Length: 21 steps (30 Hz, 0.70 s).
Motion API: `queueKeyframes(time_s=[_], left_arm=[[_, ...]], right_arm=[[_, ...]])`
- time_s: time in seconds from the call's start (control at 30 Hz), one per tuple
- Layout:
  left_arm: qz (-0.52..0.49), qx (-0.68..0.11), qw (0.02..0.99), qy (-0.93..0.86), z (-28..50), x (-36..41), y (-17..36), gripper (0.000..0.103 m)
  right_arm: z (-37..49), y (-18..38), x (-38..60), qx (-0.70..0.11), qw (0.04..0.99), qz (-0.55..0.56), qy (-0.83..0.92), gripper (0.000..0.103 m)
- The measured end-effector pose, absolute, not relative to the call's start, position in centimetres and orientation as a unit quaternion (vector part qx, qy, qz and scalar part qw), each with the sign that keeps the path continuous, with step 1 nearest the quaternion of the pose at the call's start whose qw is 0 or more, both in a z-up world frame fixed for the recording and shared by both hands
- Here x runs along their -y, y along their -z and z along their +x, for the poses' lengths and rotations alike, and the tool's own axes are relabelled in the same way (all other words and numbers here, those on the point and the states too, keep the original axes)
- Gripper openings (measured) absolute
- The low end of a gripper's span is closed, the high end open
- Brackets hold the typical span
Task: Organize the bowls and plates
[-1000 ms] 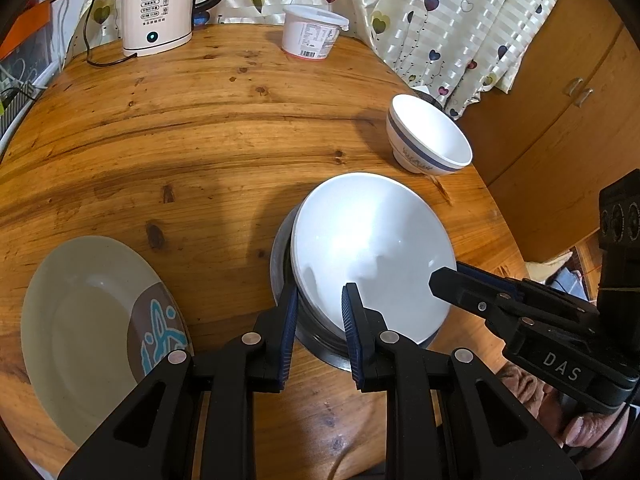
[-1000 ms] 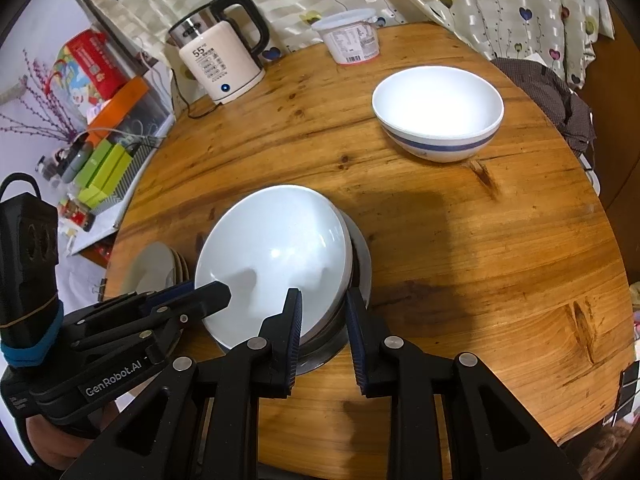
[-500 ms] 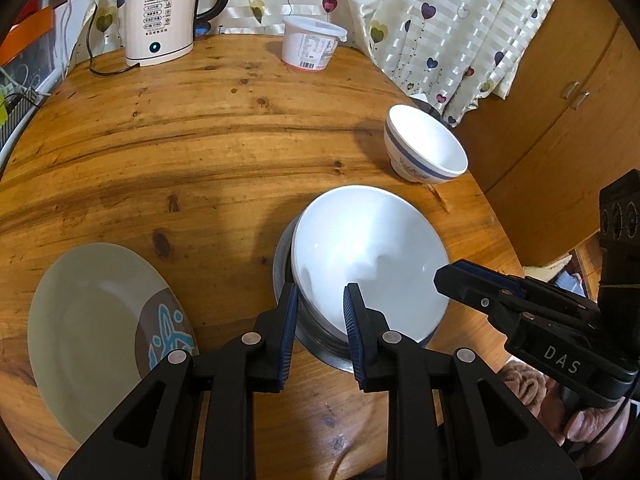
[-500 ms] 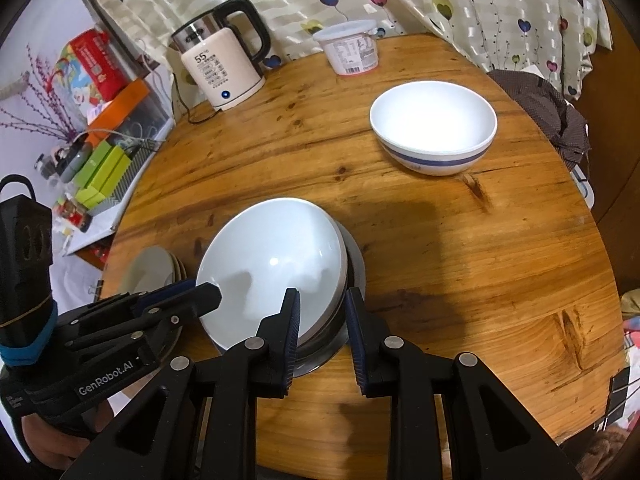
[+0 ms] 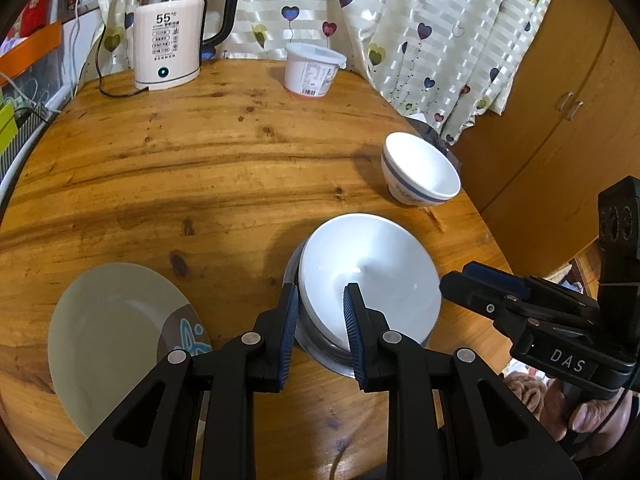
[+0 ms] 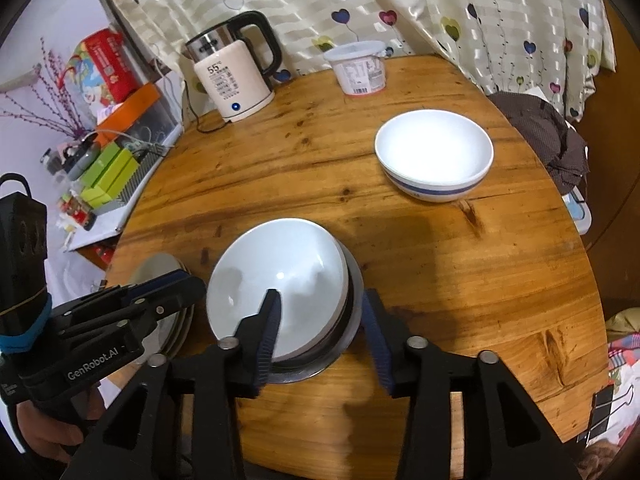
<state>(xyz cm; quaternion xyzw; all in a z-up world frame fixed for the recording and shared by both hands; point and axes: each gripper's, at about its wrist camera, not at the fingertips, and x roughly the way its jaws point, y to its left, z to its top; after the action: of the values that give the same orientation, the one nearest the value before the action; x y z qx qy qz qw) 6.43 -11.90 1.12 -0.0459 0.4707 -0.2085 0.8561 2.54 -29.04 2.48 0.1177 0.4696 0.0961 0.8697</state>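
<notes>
A white bowl [image 5: 372,276] sits stacked in a steel bowl [image 5: 320,350] near the table's front edge; the white bowl also shows in the right wrist view [image 6: 280,276]. My left gripper [image 5: 320,312] is open, its jaws either side of the stack's near-left rim. My right gripper [image 6: 320,312] is open wide, its jaws either side of the stack's near-right rim. A blue-banded white bowl [image 5: 420,174] stands further right [image 6: 434,156]. A beige plate with a blue pattern [image 5: 116,336] lies at the front left.
A kettle [image 5: 172,36] with its cord and a white tub [image 5: 314,70] stand at the round wooden table's [image 5: 200,160] far edge by a curtain. A wooden cabinet [image 5: 560,120] is to the right. A cluttered shelf [image 6: 100,152] is to the left.
Both grippers have drawn back and tilted up, showing more of the far table. My right gripper's jaws have opened wide; my left jaws have opened slightly. The bowls have not moved.
</notes>
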Motion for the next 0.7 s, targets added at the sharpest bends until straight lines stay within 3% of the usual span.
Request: queueKeyframes(time_s=[0.23,0.7], left_arm=[[-0.039,-0.462,0.861,0.210,6.30,12.03,-1.44,0.025],[-0.039,-0.463,0.861,0.206,6.46,11.95,-1.34,0.025]], right_arm=[[2.49,-2.92,29.02,-0.461,0.874,0.116,-0.106,0.055],[2.38,-2.65,29.22,-0.461,0.872,0.118,-0.113,0.061]])
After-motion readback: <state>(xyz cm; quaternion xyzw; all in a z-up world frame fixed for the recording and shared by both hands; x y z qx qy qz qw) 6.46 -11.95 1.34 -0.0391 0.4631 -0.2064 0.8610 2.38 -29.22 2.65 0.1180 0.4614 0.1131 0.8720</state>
